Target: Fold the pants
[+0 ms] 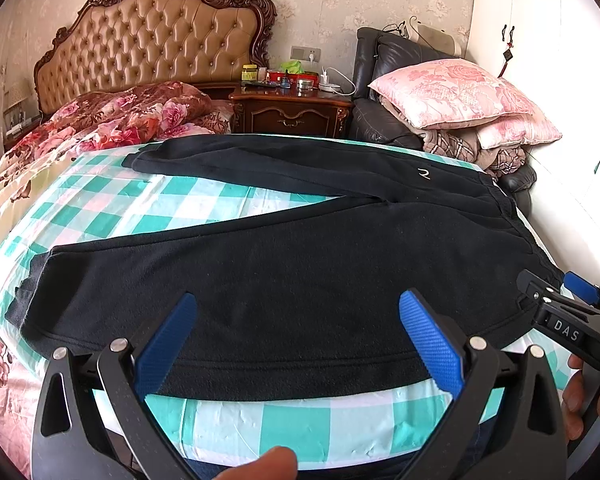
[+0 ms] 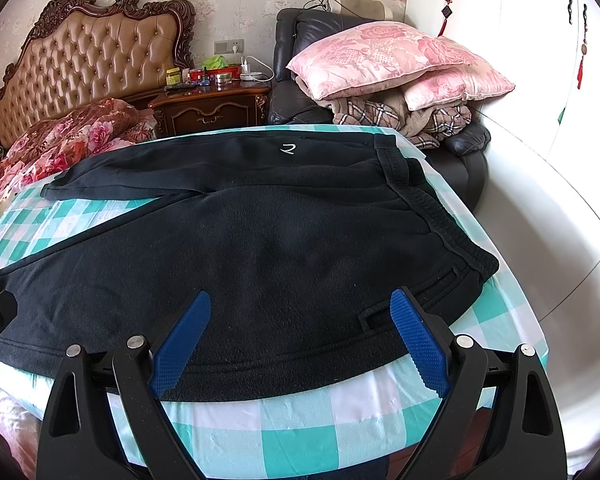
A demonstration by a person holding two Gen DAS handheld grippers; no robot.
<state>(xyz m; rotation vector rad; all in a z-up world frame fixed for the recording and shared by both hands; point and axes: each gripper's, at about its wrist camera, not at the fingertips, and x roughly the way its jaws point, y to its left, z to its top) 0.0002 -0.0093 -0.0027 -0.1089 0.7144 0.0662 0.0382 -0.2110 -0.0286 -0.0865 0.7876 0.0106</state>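
Black pants (image 1: 284, 264) lie flat on a green-and-white checked board (image 1: 284, 420), legs spread to the left, waistband to the right. They also show in the right wrist view (image 2: 260, 256), with a small white logo (image 2: 288, 149) on the far leg. My left gripper (image 1: 298, 316) is open and empty, its blue fingers over the near leg's lower edge. My right gripper (image 2: 300, 312) is open and empty, over the near edge close to the waistband (image 2: 440, 216). The right gripper also shows at the right edge of the left wrist view (image 1: 556, 296).
A bed with a floral quilt (image 1: 112, 120) and tufted headboard lies to the left. A wooden nightstand (image 1: 292, 108) with small items stands behind. A black armchair with pink pillows (image 1: 460, 96) and blankets stands at the right, by white wardrobes (image 2: 500, 60).
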